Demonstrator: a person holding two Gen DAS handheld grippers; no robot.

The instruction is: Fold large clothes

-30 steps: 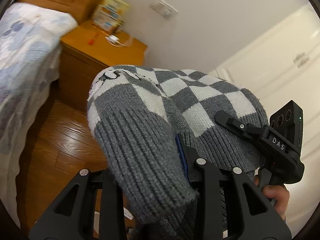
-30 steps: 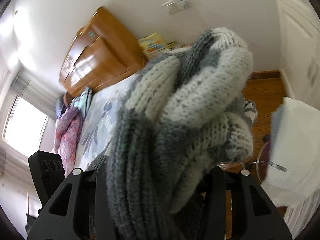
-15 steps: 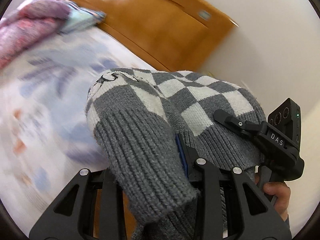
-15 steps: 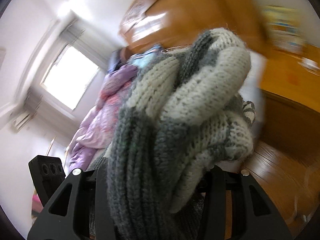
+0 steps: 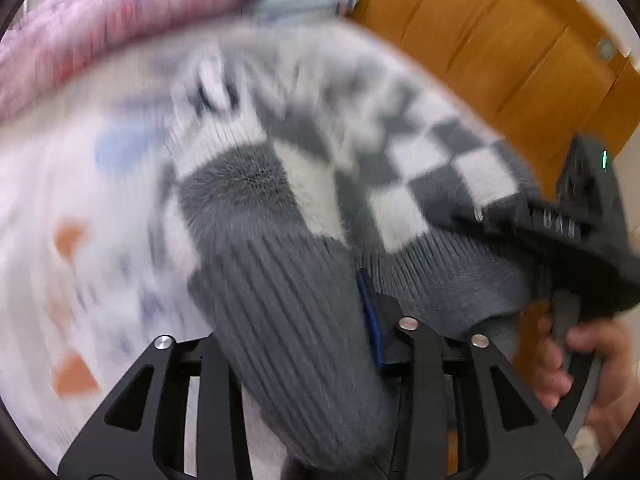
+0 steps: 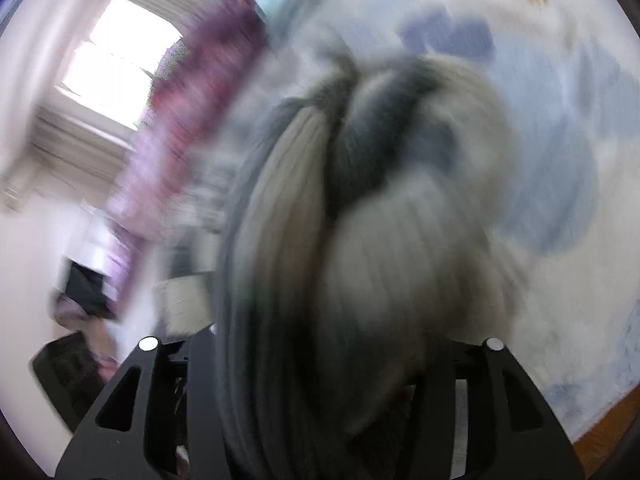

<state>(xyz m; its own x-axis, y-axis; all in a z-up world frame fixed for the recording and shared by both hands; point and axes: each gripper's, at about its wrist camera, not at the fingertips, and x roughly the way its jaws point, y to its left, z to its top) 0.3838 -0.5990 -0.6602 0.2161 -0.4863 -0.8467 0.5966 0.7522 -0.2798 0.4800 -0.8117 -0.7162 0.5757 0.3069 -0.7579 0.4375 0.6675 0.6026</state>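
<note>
— While swinging low over the bed sheet [image 5: 80,200], item 1, checked grey-and-white sweater [image 5: 256,216]: being carried bunched between 2 grippers, not yet lying flat. Step: laying out for folding, judging by the pose.

— Noting grips?

— Left gripper [image 5: 308,340]: jaws having just been opening, standing part open, ribbed hem filling the gap and touching both fingers [image 5: 416,360], seemingly pinched. Right gripper [image 6: 320,360]: also having just been opening, a thick wad of knit sitting between the fingers; too blurred for telling whether pressing or letting go.

— Pointing which way?

— Running from the ribbed hem at the fingers away toward the wooden headboard [image 5: 500,60]; long axis roughly along that line, though crumpled.

— Calling for next?

— Probably setting down on the sheet, releasing fully, spreading flat, keeping clear of the pink quilt [image 5: 100,12].
</note>
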